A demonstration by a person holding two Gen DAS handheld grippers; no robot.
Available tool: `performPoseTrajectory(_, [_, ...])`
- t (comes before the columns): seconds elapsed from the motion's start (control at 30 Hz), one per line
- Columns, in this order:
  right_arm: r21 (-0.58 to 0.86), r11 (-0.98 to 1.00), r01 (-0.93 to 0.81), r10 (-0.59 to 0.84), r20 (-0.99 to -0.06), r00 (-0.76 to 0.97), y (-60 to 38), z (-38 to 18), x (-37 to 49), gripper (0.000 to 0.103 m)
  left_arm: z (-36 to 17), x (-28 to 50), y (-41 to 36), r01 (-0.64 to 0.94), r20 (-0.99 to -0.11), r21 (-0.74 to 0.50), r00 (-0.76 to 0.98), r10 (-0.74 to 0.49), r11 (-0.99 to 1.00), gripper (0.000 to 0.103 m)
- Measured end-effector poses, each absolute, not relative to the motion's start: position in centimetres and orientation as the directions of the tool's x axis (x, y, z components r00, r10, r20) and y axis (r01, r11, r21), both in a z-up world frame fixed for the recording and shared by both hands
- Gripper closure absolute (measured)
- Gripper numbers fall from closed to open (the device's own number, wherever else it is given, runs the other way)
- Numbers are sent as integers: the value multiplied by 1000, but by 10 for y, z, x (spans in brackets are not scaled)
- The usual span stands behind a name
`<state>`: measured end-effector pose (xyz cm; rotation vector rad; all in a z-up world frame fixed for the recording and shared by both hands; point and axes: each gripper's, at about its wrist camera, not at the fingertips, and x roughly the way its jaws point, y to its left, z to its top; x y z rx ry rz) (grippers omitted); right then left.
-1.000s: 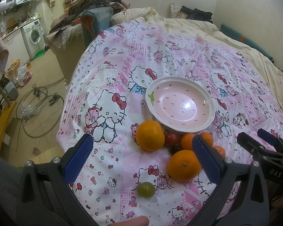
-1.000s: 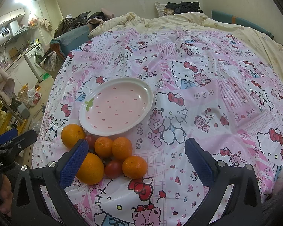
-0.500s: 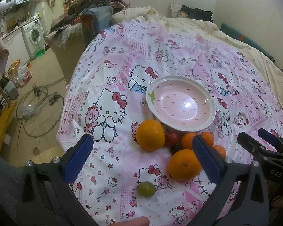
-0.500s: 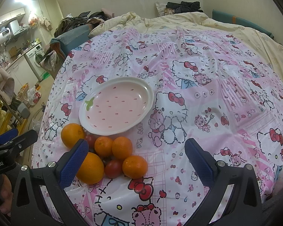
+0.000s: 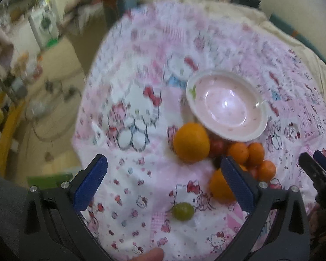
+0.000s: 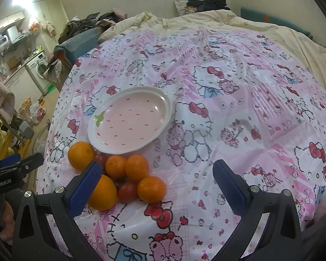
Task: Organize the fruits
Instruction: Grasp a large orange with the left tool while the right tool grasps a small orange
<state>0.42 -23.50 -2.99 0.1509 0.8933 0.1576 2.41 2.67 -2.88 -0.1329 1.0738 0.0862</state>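
Observation:
An empty pink strawberry-print plate [image 5: 227,105] [image 6: 130,119] lies on the pink cartoon-cat cloth. Just in front of it sits a cluster of fruit: a big orange [image 5: 191,142] [image 6: 80,155], a second big orange [image 5: 220,186] [image 6: 103,192], three small mandarins [image 6: 137,167], and red tomatoes [image 6: 127,192]. A green fruit [image 5: 183,211] lies apart, nearer the front. My left gripper [image 5: 164,179] is open above the cloth left of the fruit; its right finger covers part of the second orange. My right gripper [image 6: 157,183] is open, nothing between its fingers, with the cluster at its left finger.
The cloth [image 6: 239,100] covers a bed with a cream quilt [image 6: 271,28] behind. The bed's left edge drops to a floor with a washing machine [image 6: 40,69], cables, bags and a yellow chair [image 5: 4,130]. Clothes are piled at the far left corner.
The left gripper view has shifted and turned blurry, so that gripper is moving; the fruit now sits further right in its view. The right gripper and the fruit have stayed put.

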Motion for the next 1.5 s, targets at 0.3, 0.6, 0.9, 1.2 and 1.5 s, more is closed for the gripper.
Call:
performPoseTrajectory(0.3, [255,967,-10,212,-784,583,-250,-36,13,0,-54,73,25,-196,-930,-190,350,-113,962,3])
performPoseTrajectory(0.6, [267,962,52,191,-802,566,-262,-44,19,0,-95,102,21,-285,-960,-237,216,-179,929,26])
performPoseTrajectory(0.9, [329,939,103,227,-816,532,-275,-54,29,0,-101,101,12,-249,-957,-253,204,-204,935,52])
performPoseTrajectory(1.2, [449,888,95,382,-838,390,-273,-82,37,22,-72,82,8,-164,-956,-174,263,-127,971,53])
performPoseTrajectory(1.5, [451,892,46,425,-867,263,-243,-105,47,42,-50,76,6,-118,-939,-155,326,-110,981,53])
